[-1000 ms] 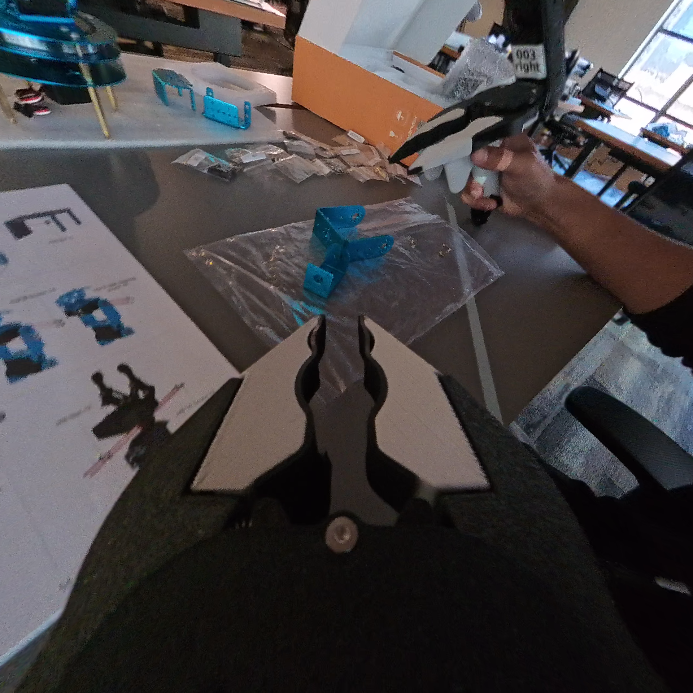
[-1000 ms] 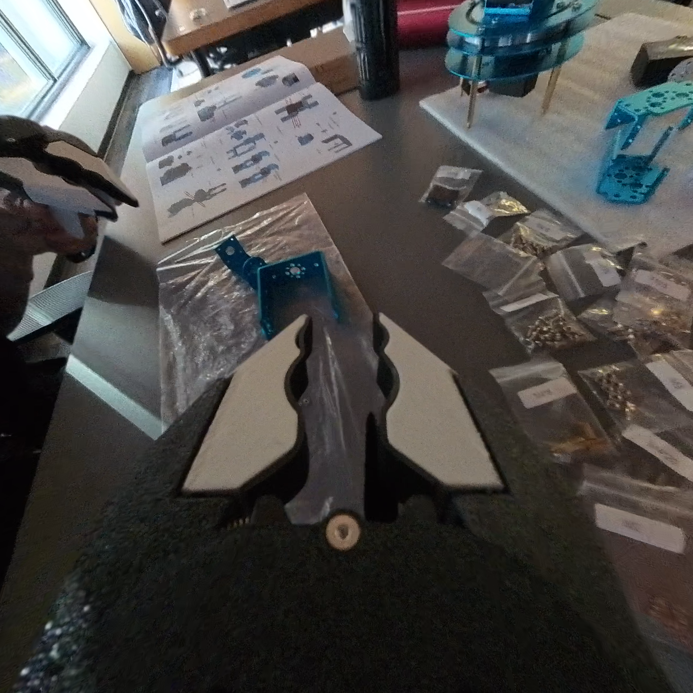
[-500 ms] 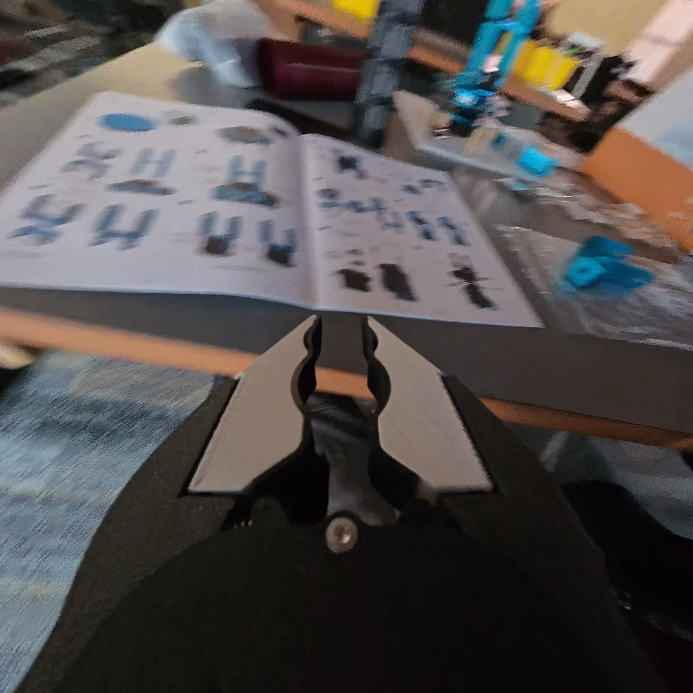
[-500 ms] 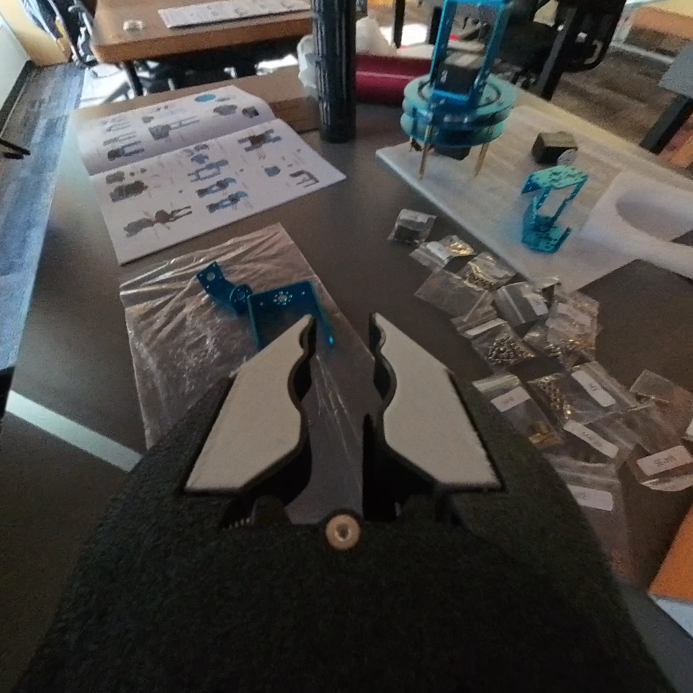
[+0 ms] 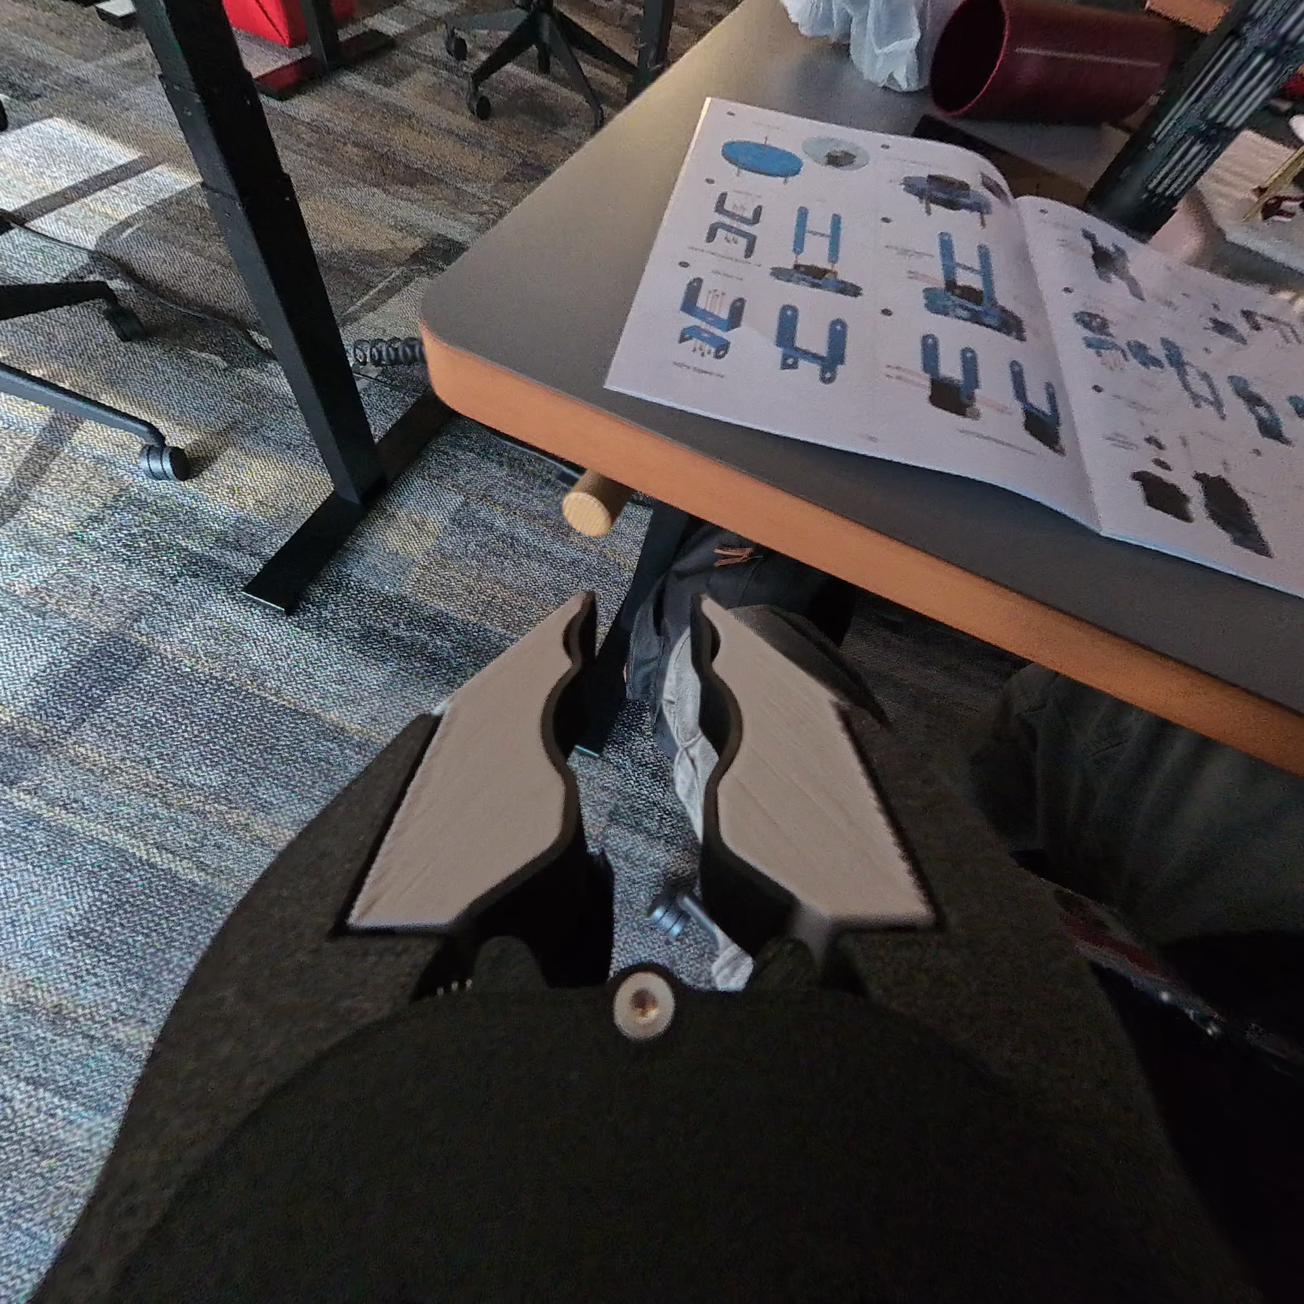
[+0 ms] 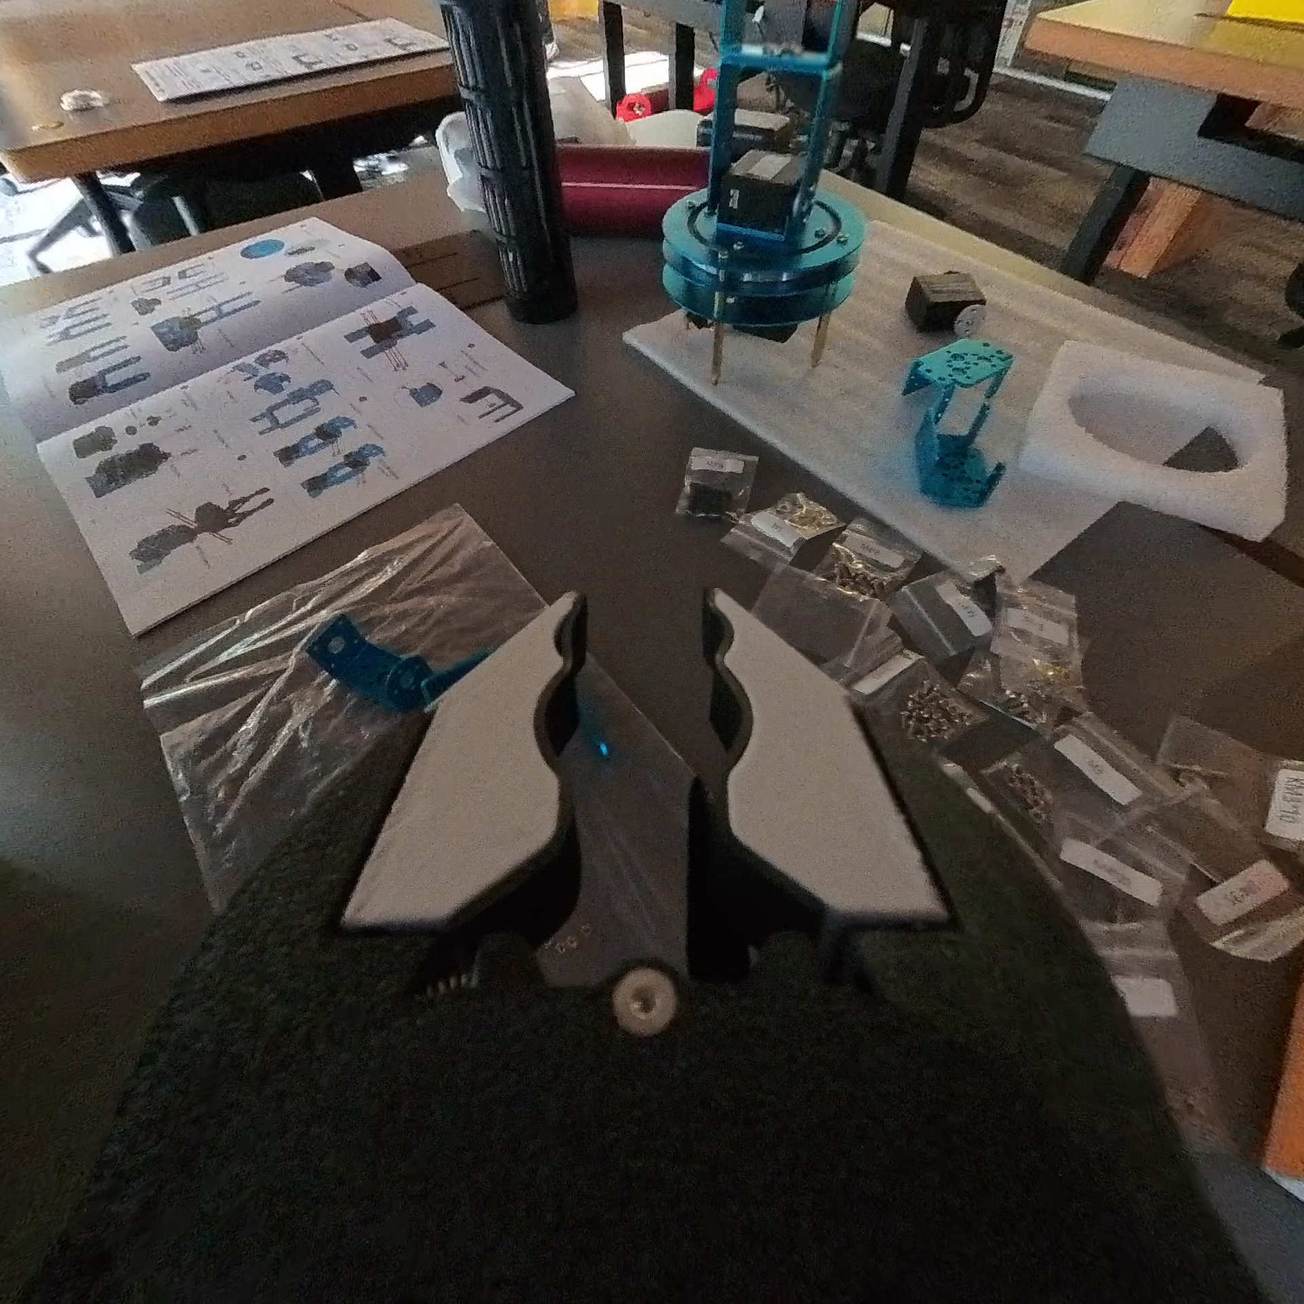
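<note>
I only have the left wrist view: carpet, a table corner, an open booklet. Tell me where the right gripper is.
Observer: The right gripper hovers open and empty above the table.
Operator: Name what's nearest it.
Observer: A blue bracket on a clear plastic bag, partly hidden behind one finger.
Operator: Now the other side.
Observer: Small bags of screws lie there in a loose heap.

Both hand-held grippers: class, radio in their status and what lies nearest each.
Left hand-held gripper open, empty, off the table edge above carpet. Right hand-held gripper open, empty, above the table. Dark blue metal bracket on clear plastic bag, just left of its fingers.
</note>
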Demonstrator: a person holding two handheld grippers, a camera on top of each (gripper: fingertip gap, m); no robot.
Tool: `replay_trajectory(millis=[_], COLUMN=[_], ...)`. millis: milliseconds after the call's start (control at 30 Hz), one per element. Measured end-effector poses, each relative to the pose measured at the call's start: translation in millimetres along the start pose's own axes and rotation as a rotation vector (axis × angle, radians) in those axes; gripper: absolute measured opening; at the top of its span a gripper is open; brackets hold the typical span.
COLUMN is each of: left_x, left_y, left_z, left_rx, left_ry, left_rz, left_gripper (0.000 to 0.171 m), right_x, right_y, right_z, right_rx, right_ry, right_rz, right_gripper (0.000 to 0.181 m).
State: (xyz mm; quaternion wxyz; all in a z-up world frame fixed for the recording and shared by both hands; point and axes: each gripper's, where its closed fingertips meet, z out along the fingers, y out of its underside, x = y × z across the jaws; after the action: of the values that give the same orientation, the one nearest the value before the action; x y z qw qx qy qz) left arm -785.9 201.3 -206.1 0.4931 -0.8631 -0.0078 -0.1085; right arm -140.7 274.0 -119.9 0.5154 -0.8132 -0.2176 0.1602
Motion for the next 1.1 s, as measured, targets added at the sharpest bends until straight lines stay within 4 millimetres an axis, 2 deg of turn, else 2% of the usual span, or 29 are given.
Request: replay_trajectory(millis=[133, 233, 300, 500, 667, 767, 900, 967, 1100], left_x=[-9, 12, 21, 30, 37, 46, 70, 92, 150], left_y=[-1, -10, -15, -23, -24, -26, -35, -38, -49], left_z=[15, 23, 28, 35, 39, 38, 29, 22, 13], left_rx=[0.002, 0.045, 0.053, 0.086, 0.079, 0.079, 0.104, 0.106, 0.114], left_ry=[0.016, 0.161, 0.197, 0.205, 0.222, 0.222, 0.266, 0.340, 0.456], left_rz=[0.029, 0.024, 0.028, 0.087, 0.093, 0.150, 0.205, 0.227, 0.328], left_gripper=[0.025, 0.025, 0.025, 0.025, 0.025, 0.025, 0.024, 0.017, 0.017], right_x=[1, 3, 7, 24, 24, 15, -10, -27, -63], right_y=[12, 8, 6, 11, 12, 10, 3, 3, 15], right_z=[13, 16, 15, 13, 14, 16, 20, 22, 24], right_rx=[-0.054, -0.025, -0.004, 0.000, -0.011, -0.028, -0.057, -0.083, -0.208], right_ry=[0.005, -0.007, -0.018, -0.010, -0.017, -0.030, -0.075, -0.111, -0.243], right_rz=[0.004, 0.017, 0.049, 0.117, 0.119, 0.081, -0.010, -0.058, -0.112], right_gripper=[0.031, 0.027, 0.025, 0.024, 0.024, 0.026, 0.031, 0.037, 0.038])
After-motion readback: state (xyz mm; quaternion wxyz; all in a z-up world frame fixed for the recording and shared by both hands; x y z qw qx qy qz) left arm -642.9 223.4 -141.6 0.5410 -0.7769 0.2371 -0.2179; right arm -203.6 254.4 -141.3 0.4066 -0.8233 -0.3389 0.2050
